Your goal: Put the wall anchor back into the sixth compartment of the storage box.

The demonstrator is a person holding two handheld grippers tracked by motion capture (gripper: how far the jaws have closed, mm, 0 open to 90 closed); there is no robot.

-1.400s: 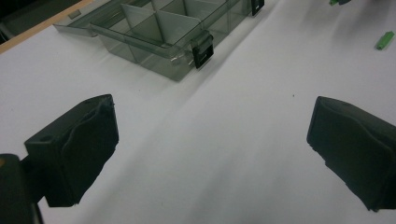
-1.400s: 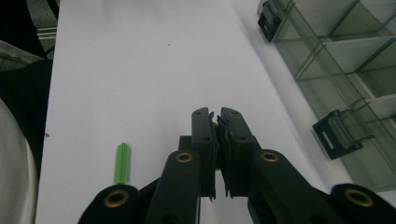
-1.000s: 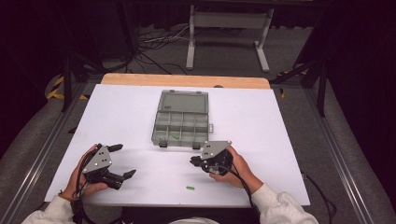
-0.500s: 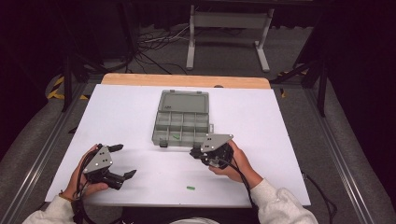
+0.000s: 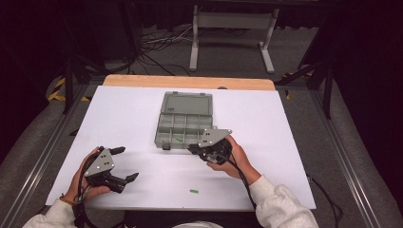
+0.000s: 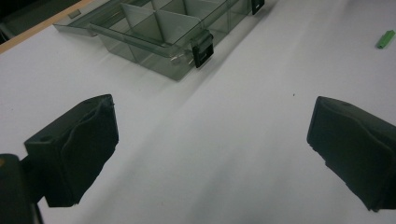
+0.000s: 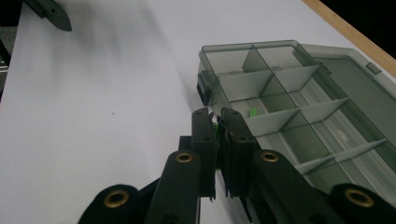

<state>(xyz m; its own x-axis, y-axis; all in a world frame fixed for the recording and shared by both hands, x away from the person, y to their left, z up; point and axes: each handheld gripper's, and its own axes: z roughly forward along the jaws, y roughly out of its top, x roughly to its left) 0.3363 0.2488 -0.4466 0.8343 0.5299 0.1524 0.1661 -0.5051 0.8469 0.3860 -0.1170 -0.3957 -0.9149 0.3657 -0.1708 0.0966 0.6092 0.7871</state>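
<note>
Green piece [image 7: 215, 125] in right gripper [image 7: 217, 116] fingers — compartment box [image 7: 299, 121] just beside — another green piece [image 5: 193, 191] near.

Dim room, white table [image 5: 119, 123], grey floor [image 5: 237, 52], tangled cables [image 5: 157, 42].

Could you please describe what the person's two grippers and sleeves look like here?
Both the left gripper and the right gripper are black, each topped by a grey three-cornered plate dotted with small dark holes. The right one's linkage shows brass-coloured pivots. A black cable trails from each. The sleeves are light grey.
</note>
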